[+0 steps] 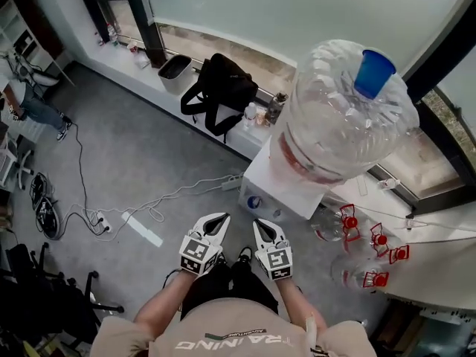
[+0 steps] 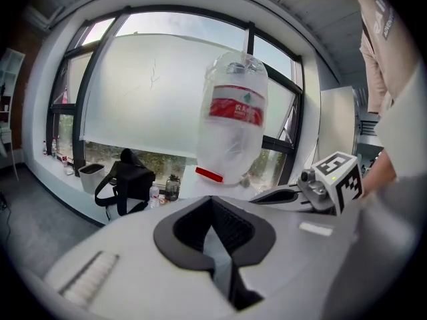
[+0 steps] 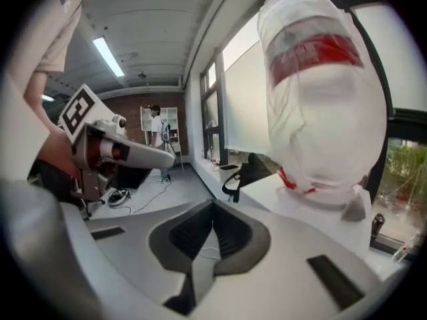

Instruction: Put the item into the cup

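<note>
No cup or loose item shows in any view. My left gripper and right gripper are held side by side close to the person's body, above the grey floor. Both are shut with nothing between the jaws. The left gripper view shows its jaws pressed together, with the right gripper beside them. In the right gripper view the jaws are also together, and the left gripper sits at the left. Both point toward a large clear water bottle with a red label.
The bottle stands upside down on a white dispenser just ahead. Empty bottles with red caps lie to the right. A black backpack and a bin sit on the window ledge. Cables cross the floor at the left.
</note>
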`<control>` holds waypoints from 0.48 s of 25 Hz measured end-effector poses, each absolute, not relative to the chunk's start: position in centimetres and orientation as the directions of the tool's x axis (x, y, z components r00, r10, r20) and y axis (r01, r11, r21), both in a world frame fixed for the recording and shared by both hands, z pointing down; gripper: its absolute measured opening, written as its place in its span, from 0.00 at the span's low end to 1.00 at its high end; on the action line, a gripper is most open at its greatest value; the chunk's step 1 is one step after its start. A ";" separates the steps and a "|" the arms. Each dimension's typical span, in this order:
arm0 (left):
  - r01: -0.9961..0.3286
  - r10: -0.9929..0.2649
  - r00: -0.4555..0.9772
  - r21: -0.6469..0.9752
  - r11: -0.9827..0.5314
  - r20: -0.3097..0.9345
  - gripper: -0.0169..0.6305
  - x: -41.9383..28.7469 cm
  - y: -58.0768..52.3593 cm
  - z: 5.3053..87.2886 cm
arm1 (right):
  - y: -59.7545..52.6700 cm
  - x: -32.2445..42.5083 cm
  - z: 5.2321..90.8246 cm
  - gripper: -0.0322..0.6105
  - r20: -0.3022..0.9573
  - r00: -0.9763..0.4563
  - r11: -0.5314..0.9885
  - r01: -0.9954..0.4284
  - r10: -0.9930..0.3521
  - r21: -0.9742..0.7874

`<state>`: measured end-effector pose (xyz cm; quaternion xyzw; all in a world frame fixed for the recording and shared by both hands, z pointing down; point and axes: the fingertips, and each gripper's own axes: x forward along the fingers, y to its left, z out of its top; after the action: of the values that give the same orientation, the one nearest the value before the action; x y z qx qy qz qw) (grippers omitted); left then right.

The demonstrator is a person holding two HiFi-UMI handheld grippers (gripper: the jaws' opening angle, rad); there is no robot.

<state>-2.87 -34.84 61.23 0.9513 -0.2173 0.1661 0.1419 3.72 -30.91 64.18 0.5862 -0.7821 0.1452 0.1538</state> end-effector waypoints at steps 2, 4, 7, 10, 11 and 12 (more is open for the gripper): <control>-0.463 -0.372 0.853 0.201 -0.863 0.365 0.04 -2.9 -35.1 59.8 | -30.6 3.7 61.5 0.07 0.377 -0.292 0.293 -0.954 -0.879 -0.058; -0.463 -0.378 0.860 0.213 -0.860 0.344 0.04 -3.0 -35.4 58.1 | -30.5 3.8 59.2 0.07 0.352 -0.305 0.308 -0.950 -0.885 -0.050; -0.466 -0.399 0.866 0.199 -0.862 0.301 0.04 -3.2 -35.8 55.3 | -30.6 4.4 56.0 0.07 0.307 -0.318 0.313 -0.947 -0.897 -0.068; -0.461 -0.409 0.873 0.171 -0.871 0.267 0.04 -3.1 -36.3 52.7 | -31.2 5.3 52.5 0.07 0.254 -0.309 0.299 -0.951 -0.916 -0.080; -0.457 -0.408 0.875 0.167 -0.874 0.258 0.04 -3.1 -36.4 51.9 | -31.4 5.7 51.3 0.07 0.236 -0.301 0.292 -0.953 -0.924 -0.075; -0.453 -0.408 0.878 0.163 -0.876 0.251 0.04 -3.2 -36.5 51.2 | -31.5 5.9 50.3 0.07 0.220 -0.293 0.285 -0.956 -0.930 -0.067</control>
<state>-3.15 -36.53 51.21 0.9629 -0.2236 0.1048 0.1091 5.92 -31.54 50.28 0.5907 -0.7985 0.0932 0.0690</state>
